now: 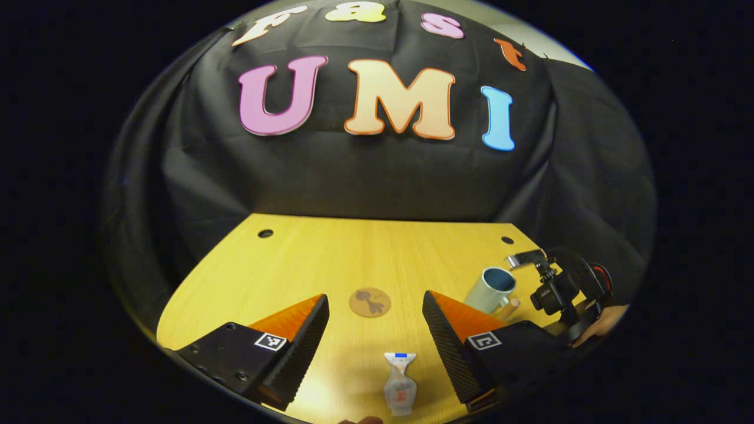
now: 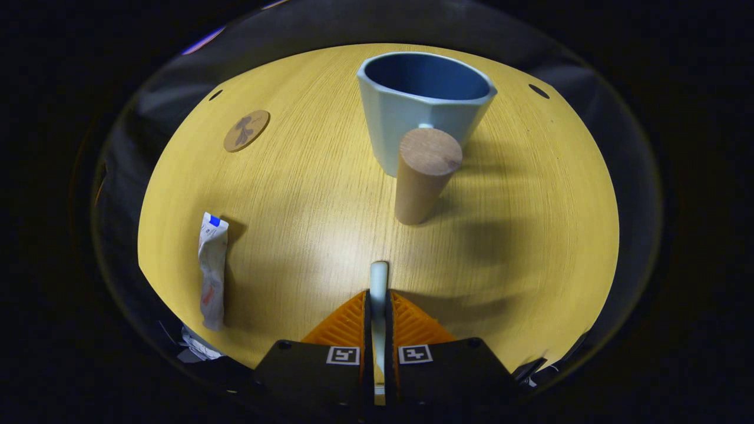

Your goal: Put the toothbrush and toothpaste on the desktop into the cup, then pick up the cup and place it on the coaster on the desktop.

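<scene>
1. Right claw (image 2: 378,294) clamped on the toothbrush (image 2: 379,281), held before the cup (image 2: 424,100) (wooden handle facing).
2. Left claw (image 1: 376,321) spread wide, empty, above the toothpaste (image 1: 400,383) lying on the surface (image 1: 353,259).
3. Coaster (image 1: 370,302) lies beyond the toothpaste.

We see a yellow wooden desktop (image 2: 306,194) carrying a pale blue cup (image 2: 421,106) with a wooden handle, a round brown coaster (image 2: 246,131) well apart from it, and what looks like a crumpled toothpaste tube (image 2: 212,270) lying flat.
</scene>
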`<state>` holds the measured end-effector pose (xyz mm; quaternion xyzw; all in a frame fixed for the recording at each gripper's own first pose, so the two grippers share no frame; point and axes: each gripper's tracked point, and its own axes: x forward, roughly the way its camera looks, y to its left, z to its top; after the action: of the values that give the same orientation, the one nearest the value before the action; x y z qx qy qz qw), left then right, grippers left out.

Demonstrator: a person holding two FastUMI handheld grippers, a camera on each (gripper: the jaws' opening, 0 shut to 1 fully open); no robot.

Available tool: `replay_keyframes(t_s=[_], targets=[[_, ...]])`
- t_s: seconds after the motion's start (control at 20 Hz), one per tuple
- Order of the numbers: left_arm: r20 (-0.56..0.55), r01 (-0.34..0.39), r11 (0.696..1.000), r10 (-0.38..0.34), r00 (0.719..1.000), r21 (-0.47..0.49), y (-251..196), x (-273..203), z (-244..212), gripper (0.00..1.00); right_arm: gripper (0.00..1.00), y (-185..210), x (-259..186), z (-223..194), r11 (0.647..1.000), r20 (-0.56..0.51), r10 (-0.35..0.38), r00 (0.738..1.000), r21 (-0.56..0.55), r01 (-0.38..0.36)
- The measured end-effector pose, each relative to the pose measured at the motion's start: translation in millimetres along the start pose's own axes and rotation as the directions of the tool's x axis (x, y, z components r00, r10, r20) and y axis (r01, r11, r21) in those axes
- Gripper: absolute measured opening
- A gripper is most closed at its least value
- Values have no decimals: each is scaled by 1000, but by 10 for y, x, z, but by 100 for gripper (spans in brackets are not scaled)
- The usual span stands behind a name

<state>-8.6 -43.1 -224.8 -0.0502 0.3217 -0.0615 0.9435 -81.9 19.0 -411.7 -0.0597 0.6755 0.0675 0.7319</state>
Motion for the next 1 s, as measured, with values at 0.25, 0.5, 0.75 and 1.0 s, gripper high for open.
replay_keyframes(t_s=[0.25,0.5,0.75,1.0], targets=[[-194,39,999,-37,980,5,-125,110,-530,96,10,1,-6,-4,1000,-3,14,1000,-7,-14],[-329,50,998,-36,944,33,-154,224,-924,95,10,-2,-5,0,999,6,35,999,9,-35],[-460,22,999,-8,888,25,-102,310,-1271,96,10,-5,-7,-5,999,18,36,999,0,-36],[-557,20,999,3,831,36,-119,345,-1550,96,10,-10,-10,1,999,25,42,999,5,-42]])
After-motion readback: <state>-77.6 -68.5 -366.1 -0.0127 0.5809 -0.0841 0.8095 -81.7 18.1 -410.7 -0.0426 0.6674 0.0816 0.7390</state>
